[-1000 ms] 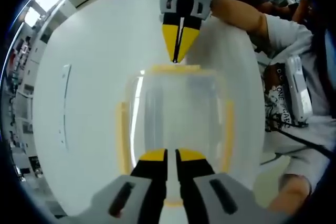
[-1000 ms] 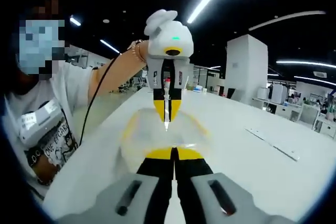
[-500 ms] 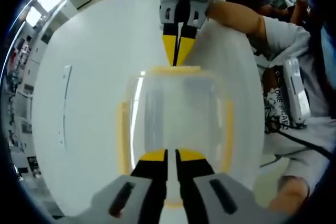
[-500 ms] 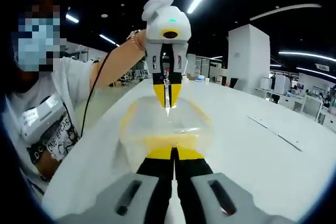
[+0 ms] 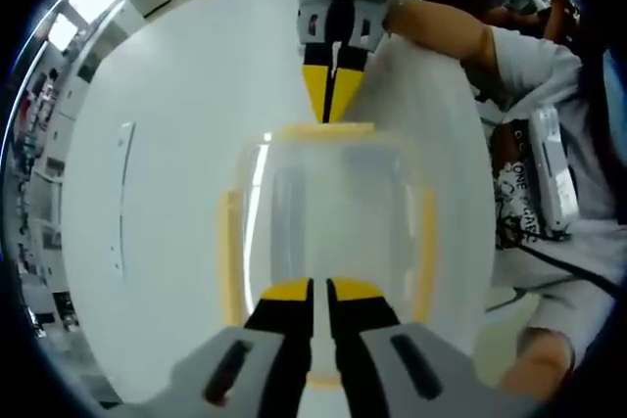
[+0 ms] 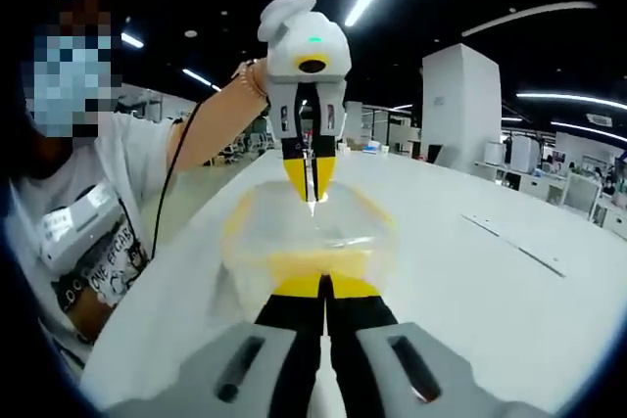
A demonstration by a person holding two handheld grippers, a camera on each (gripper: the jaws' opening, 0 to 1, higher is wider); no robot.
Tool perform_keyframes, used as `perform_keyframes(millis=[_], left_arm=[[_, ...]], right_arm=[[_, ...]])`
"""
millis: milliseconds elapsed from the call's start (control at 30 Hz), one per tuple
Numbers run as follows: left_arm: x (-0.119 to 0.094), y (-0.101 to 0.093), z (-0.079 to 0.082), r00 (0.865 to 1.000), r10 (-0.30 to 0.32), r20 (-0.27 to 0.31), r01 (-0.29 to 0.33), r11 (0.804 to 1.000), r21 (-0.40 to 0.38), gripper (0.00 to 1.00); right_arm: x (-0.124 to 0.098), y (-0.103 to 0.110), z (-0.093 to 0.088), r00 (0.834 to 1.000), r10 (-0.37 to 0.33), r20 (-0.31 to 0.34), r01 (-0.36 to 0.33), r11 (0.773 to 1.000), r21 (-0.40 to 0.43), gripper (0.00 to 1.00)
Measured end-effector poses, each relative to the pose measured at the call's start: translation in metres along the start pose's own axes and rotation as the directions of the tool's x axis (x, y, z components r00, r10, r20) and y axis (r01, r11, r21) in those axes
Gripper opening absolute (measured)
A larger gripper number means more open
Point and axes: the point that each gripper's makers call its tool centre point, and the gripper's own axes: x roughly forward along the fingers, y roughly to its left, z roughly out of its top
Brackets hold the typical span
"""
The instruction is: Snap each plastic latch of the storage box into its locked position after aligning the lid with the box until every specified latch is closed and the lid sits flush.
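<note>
A: How are the two tools held?

B: The left gripper is seen with its jaws pressed together, nothing between them, the tips set on the near edge of the storage box. The right gripper is likewise clenched on nothing, its yellow tips brought down to the far yellow latch. From the right gripper view the same is read in reverse: the right gripper is at the near end of the storage box, and the left gripper is pointed down at the opposite end.

A: And where is the box placed?

B: It is set on a white table, between the two tools, with the clear lid laid on top. A person's sleeve is seen at the table's edge.

A: How much of the task can be judged done?

B: The lid appears aligned and seated. The yellow side latches are seen lying along the walls, though whether they are snapped home cannot be told. The two end latches are judged to be the ones being pressed now. What is left is likely their final snap and a check that the lid is flush.
</note>
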Motion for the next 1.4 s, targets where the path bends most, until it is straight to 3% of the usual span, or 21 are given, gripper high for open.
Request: perform_keyframes(millis=[133, 767, 1067, 1400], left_arm=[[0.000, 0.000, 0.000, 1.000, -0.004, 0.008, 0.004, 1.000, -0.002, 0.05], [0.004, -0.004, 0.001, 1.000, -0.012, 0.003, 0.012, 1.000, -0.004, 0.04], [0.008, -0.011, 0.002, 0.999, 0.004, -0.038, -0.005, 1.000, -0.012, 0.03], [0.008, -0.009, 0.002, 0.999, -0.004, -0.040, 0.003, 1.000, -0.006, 0.03]], right_arm=[[0.002, -0.001, -0.006, 1.000, -0.006, -0.024, 0.006, 1.000, 0.000, 0.00], [0.001, 0.001, -0.007, 1.000, -0.001, -0.025, 0.001, 1.000, -0.022, 0.00], [0.000, 0.003, -0.005, 0.999, 0.028, -0.019, -0.029, 0.999, -0.030, 0.00], [0.000, 0.003, -0.003, 0.999, 0.042, -0.026, -0.043, 0.999, -0.011, 0.00]])
